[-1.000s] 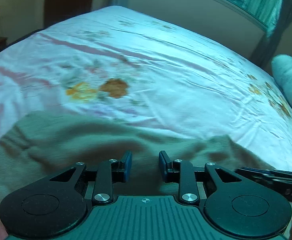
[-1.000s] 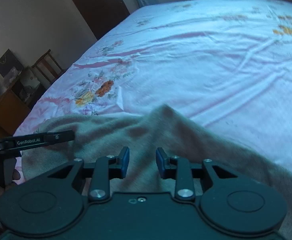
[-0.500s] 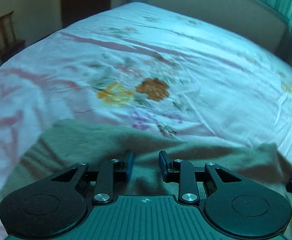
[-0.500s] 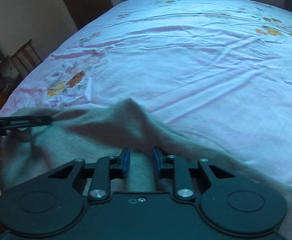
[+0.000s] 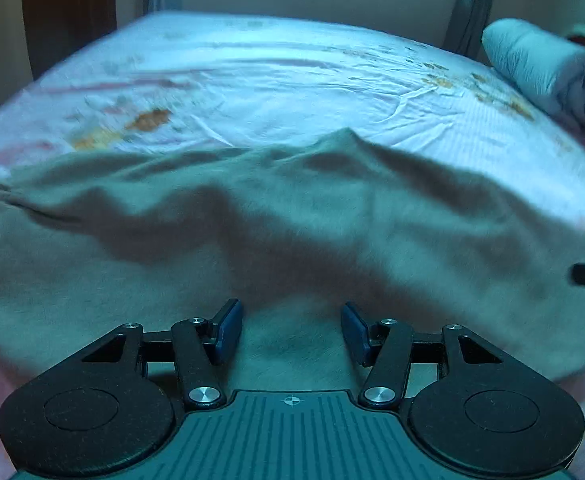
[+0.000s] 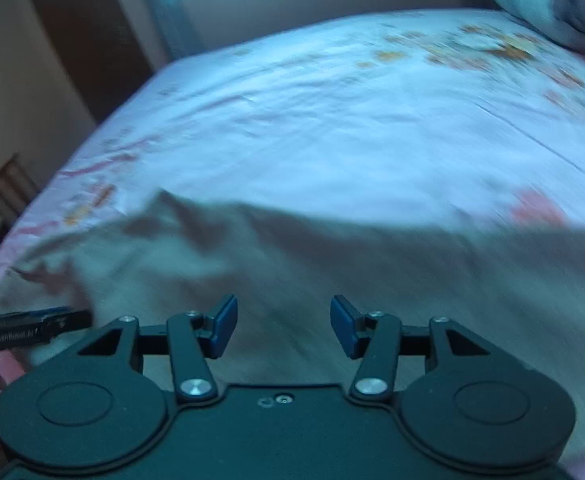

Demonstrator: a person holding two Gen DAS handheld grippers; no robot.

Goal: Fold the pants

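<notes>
Both sets of jaws stand wide apart with nothing between them, the left gripper (image 5: 290, 330) and right gripper (image 6: 283, 326) low over the pants (image 5: 292, 232). The pants lie rumpled across the near edge of the bed (image 5: 292, 76). Each gripper should pinch one edge firmly, through all layers, before lifting evenly.

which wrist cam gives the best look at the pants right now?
Left wrist: the pants fill the frame, folds and far edge fairly sharp. Right wrist shows the same cloth, motion-blurred and its right side cut off.
</notes>
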